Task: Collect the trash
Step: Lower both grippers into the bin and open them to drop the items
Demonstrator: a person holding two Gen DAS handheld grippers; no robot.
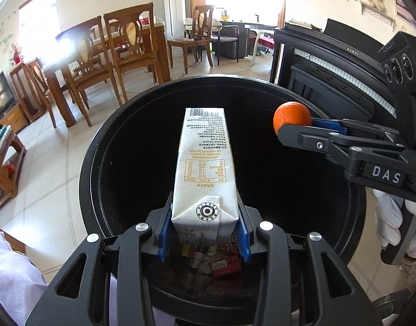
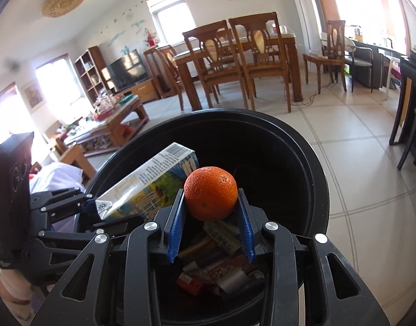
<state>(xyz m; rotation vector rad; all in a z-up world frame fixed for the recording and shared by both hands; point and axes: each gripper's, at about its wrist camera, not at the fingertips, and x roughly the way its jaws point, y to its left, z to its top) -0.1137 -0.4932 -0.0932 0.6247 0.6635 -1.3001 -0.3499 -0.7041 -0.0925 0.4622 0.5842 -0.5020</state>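
- Left wrist view: black bin (image 1: 99,141) filling the middle, mouth wide, wrappers and a red pack (image 1: 225,267) lying at its bottom.
- Carton (image 1: 205,168) next in size: hanging over the bin mouth, long axis running near to far, near end pinched by the left gripper (image 1: 205,233), blue pads pressed on both side faces.
- Probably light and near empty; thin card walls, likely to dent under a hard squeeze, smooth print maybe a little slick. Best taken across the narrow faces close to a folded end, as now.
- Orange (image 2: 210,193) smallest: over the bin's right side, pinched between the pads of the right gripper (image 2: 211,225), low on its sides.
- Likely firm, slightly springy, rough-skinned; round, so apt to roll out unless gripped across the widest part.
- Both grippers tilted down toward the bin, side by side, left one close beside the right; gloved hand (image 1: 389,225) wrapped on the right handle.
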